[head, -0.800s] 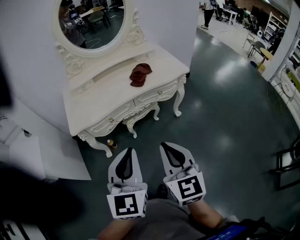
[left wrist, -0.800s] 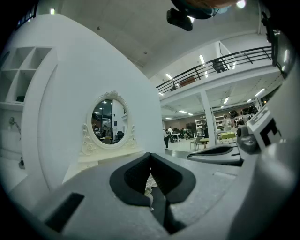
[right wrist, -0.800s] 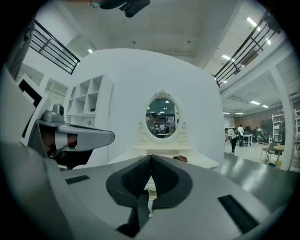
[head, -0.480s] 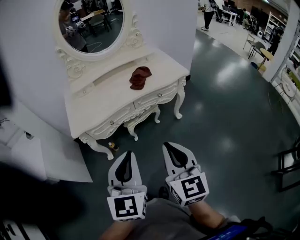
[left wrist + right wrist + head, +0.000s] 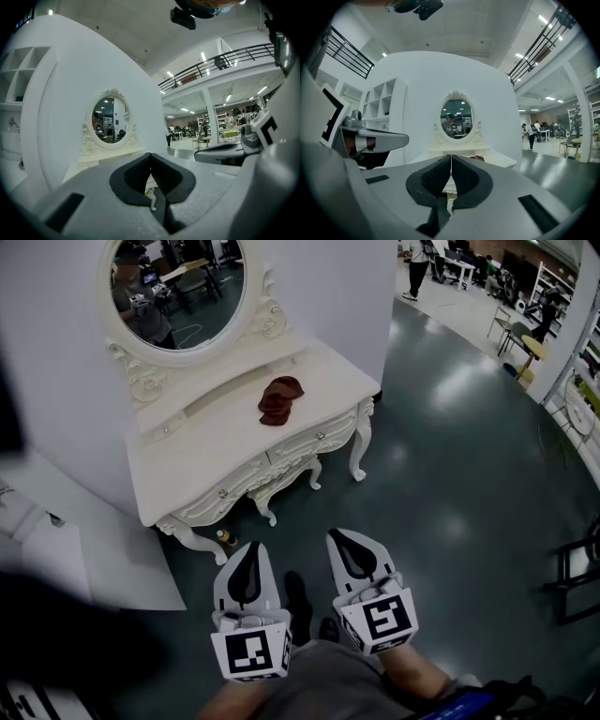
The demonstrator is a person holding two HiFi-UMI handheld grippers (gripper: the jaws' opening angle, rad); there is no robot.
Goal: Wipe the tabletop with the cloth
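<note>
— Where is the cloth (image 5: 279, 397)?
— Bunched up on the white bench (image 5: 202, 456), well ahead of both tools and slightly to their left; nothing touches it.
— And the tools?
— The left tool (image 5: 251, 546) has its jaws pressed together, empty; the right tool (image 5: 340, 534) is likewise closed on nothing; both are side by side over the dark floor (image 5: 450, 465), well short of the bench.

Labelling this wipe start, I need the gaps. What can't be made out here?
Cloth: head view, too small to show folds or dirt; right gripper view, the right gripper covers almost all of it.
Small object under the table: head view, too small to identify.
Tabletop: left gripper view, mostly hidden behind the left gripper.
Head view's lower left: dark blur.
</note>
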